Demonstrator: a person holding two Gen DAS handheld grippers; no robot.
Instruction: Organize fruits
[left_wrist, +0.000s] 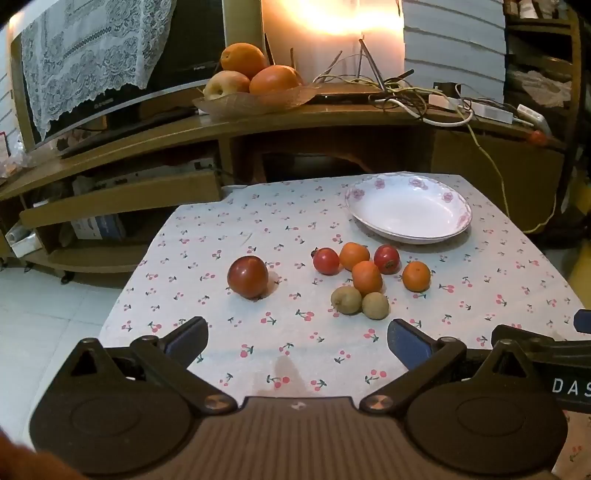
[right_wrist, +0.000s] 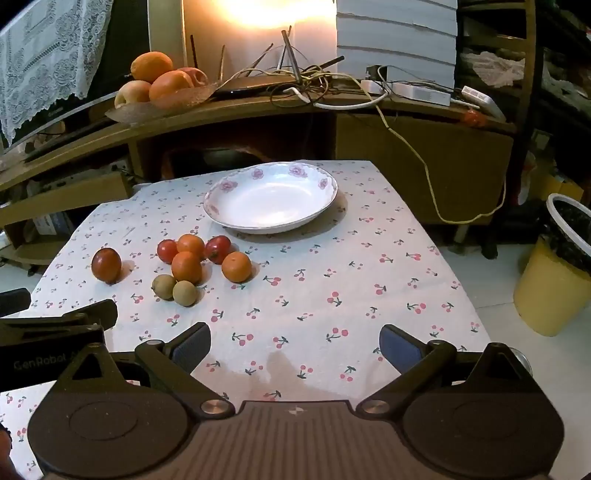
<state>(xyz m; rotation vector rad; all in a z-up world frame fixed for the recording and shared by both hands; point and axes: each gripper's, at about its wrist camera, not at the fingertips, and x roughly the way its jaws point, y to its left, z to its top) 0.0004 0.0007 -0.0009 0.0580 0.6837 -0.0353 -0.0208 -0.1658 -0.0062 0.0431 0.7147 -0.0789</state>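
Both grippers hover above the near edge of the table, tilted downward toward the cloth and side by side. The left gripper (left_wrist: 297, 341) has its jaws spread wide with nothing between them, only the cherry-print tablecloth (left_wrist: 258, 229) below; the right gripper (right_wrist: 295, 347) is likewise wide apart and holds nothing. The right gripper's body shows at the right edge of the left wrist view, and the left one's at the left edge of the right wrist view. The fruit lies ahead on the cloth: 1 large red fruit (left_wrist: 247, 277) sits alone to the left, apart from a cluster of 2 small red fruits (left_wrist: 326, 261), 3 small oranges (left_wrist: 366, 277) and 2 brownish-green round fruits (left_wrist: 346, 300), the last pair nearest the grippers and touching each other. Beyond the cluster stands a white plate (left_wrist: 408, 206) with a pink flower rim, with nothing in it. Nothing lies between the jaws and the fruit. Behind the table, a wooden shelf (left_wrist: 258, 123) carries a dish of oranges and an apple (left_wrist: 255, 101) and a tangle of cables (left_wrist: 417, 99); a yellow bin (right_wrist: 557, 284) stands on the floor to the right.
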